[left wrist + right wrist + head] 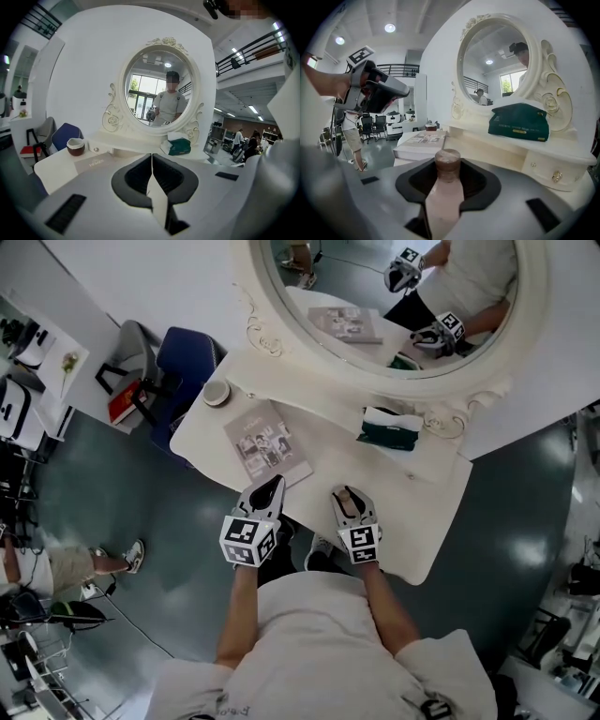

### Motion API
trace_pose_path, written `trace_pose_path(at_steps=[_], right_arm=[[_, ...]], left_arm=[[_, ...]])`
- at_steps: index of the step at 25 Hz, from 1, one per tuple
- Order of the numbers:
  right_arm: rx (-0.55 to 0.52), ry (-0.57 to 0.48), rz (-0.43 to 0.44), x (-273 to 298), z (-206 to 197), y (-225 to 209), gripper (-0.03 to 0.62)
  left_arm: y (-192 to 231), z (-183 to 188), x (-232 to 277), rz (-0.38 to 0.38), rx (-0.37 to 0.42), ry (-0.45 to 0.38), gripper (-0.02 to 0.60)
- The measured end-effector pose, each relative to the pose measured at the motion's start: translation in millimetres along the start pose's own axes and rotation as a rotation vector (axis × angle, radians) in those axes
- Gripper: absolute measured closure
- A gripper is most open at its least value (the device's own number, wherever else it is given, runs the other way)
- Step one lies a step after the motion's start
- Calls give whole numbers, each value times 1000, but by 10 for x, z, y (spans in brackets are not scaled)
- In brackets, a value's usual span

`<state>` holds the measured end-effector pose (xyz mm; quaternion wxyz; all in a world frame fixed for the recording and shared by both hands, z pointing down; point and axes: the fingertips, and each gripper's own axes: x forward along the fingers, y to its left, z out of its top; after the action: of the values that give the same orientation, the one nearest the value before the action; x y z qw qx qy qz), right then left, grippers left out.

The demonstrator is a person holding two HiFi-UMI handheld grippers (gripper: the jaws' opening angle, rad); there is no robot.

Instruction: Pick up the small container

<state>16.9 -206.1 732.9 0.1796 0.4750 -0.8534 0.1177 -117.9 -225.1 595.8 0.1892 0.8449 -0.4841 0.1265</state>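
The small container (pixel 448 165), a pale pink bottle with a brown cap, lies lengthwise between the jaws of my right gripper (pixel 448 185), cap pointing away from me. Its body fills the gap and the jaws close on both sides of it. In the head view the right gripper (pixel 348 499) hovers over the near edge of the white dressing table (pixel 427 512), with the container (pixel 345 494) just visible in it. My left gripper (pixel 268 489) is beside it to the left, over the table's near edge. In its own view the left gripper (pixel 151 161) is shut with nothing held.
A book (pixel 267 442) lies on the table ahead of the left gripper. A brown bowl (pixel 217 392) stands at the far left corner. A green tissue pack (pixel 390 428) sits on the raised shelf under the round mirror (pixel 394 296). A blue chair (pixel 187 357) stands left of the table.
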Motion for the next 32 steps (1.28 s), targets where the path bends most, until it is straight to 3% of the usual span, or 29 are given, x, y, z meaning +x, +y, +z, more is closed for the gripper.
trace_pose_path(at_steps=[8, 20, 24, 32], right_arm=[[-2, 8, 19, 13, -20, -19, 450], [21, 13, -11, 167, 68, -150, 450], [117, -7, -9, 169, 107, -249, 450], [202, -46, -14, 65, 345, -455, 450]], left_arm=[[69, -24, 2, 18, -21, -14, 552], [121, 221, 44, 2, 9, -46, 552], [222, 287, 31, 16, 5, -61, 552], [341, 419, 94, 41, -26, -98, 552]])
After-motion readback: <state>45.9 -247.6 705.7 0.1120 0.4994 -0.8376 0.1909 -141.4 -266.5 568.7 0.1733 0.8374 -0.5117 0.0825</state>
